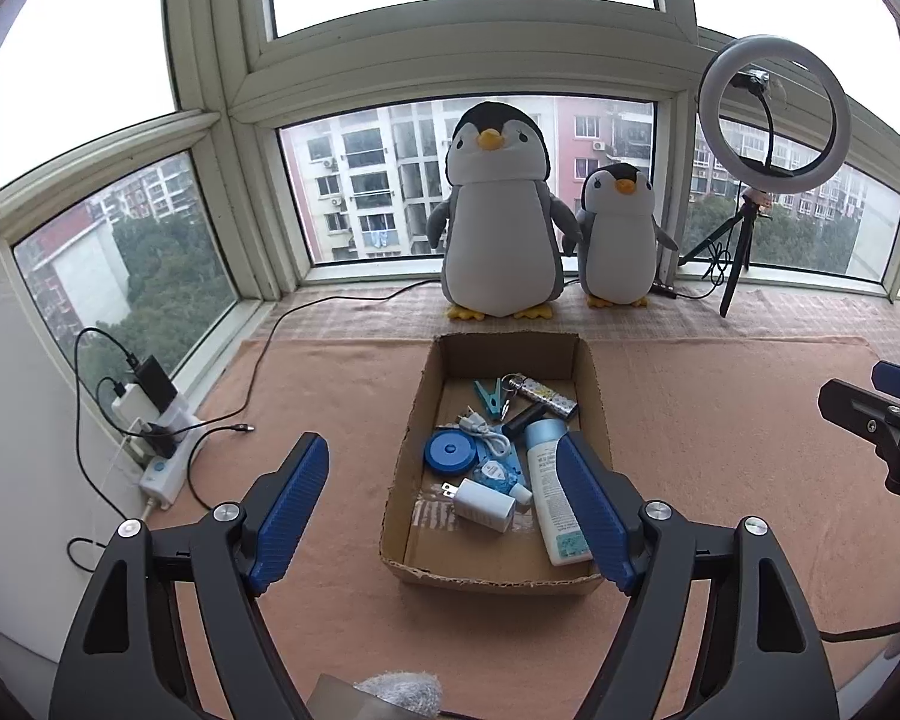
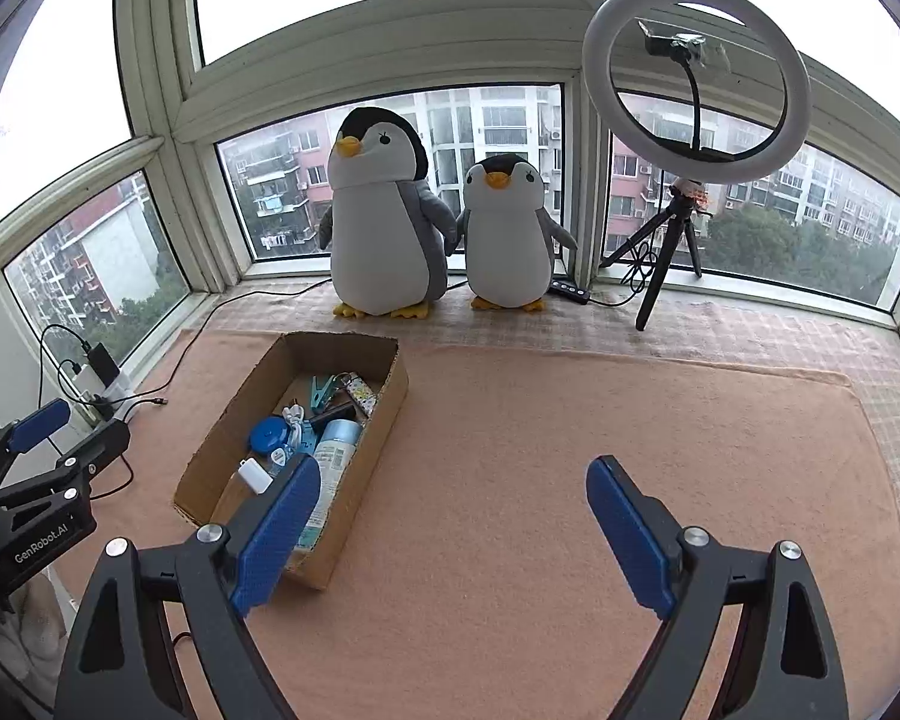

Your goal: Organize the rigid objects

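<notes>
**Both tongs open over the mat, box filled**

The left gripper hangs with its blue pads spread wide and nothing between them. Just ahead of it and below sits the box, an open cardboard tray on the pink mat. The gripper's right pad overlaps a white bottle lying along the box's right side. Left of the bottle lie a white plug, a blue disc and a white cable; farther in are a teal peg and a patterned lighter.

The right gripper is likewise wide apart and empty, over bare mat, with the box to its left. Beyond both, on the sill, stand two penguins and, right of them, a ring light. Far left of the left gripper lies a power strip.
</notes>
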